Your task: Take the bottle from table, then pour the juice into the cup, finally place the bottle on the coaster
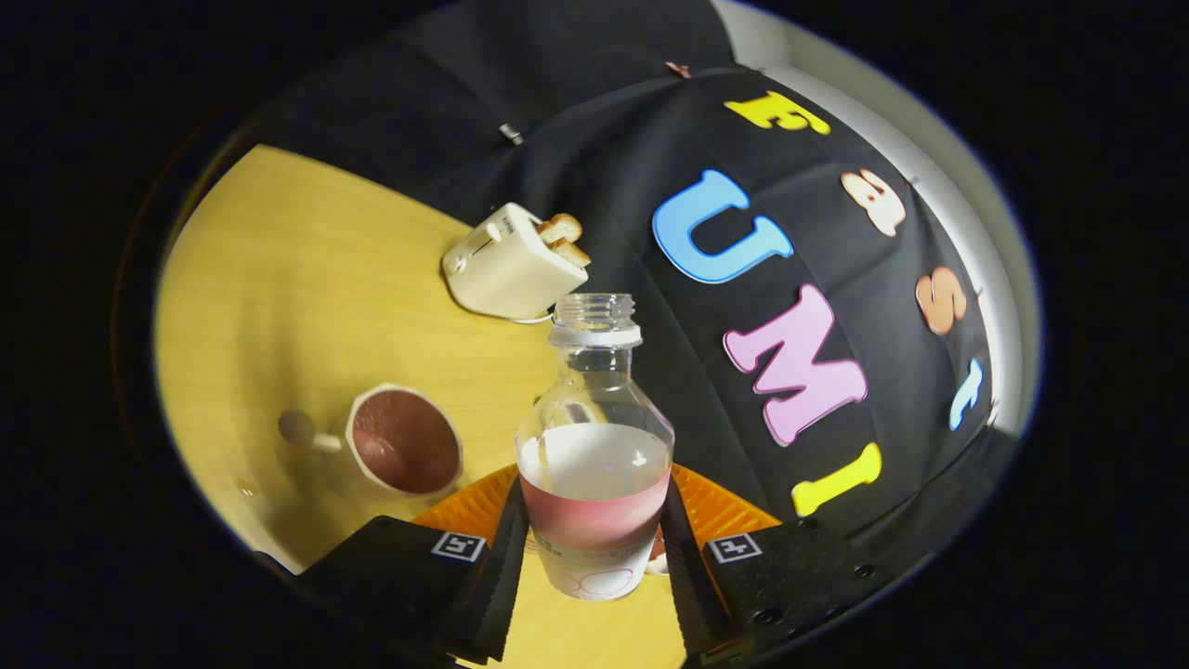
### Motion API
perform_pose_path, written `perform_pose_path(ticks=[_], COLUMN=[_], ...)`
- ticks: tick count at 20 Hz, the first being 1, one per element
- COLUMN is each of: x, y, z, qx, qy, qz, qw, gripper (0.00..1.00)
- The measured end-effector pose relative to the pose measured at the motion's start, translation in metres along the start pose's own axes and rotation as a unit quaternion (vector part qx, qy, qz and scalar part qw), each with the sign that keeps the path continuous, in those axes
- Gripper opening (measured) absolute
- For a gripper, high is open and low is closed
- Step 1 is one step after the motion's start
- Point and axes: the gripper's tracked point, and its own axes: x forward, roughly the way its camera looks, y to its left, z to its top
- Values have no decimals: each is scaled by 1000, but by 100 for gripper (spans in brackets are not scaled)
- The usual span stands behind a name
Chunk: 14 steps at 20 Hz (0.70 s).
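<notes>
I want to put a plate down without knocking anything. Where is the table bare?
Bare wood spreads on the far side of the white cup and cream toaster, away from the wall. It is crowded near the gripper, shut on the clear juice bottle over the orange coaster.

Cream toaster (511,265) w/ 2 toast slices (565,238) on wood table (297,279).

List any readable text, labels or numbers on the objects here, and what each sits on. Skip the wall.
None readable.
Bottle, held between the fingers: pink band and a red outline mark near its base, too blurred to read.
Gripper: a square black-and-white marker tag on each side, patterns, not text.
Toaster, cup: no lettering visible.
</notes>
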Motion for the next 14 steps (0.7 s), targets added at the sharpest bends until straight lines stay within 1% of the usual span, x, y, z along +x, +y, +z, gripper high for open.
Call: perform_pose_path(ticks=[2,4,7,9,11,14], x=[0,-3,2,5,11,24], y=[7,-7,-31,-43,-55,-71], z=[10,22,34,35,36,31], qx=[105,183,265,305,328,330], qy=[-11,-20,-44,-62,-80,-101], qz=[29,26,13,11,5,-6], qw=[994,983,963,950,941,939], gripper=[71,71,71,72,72,73])
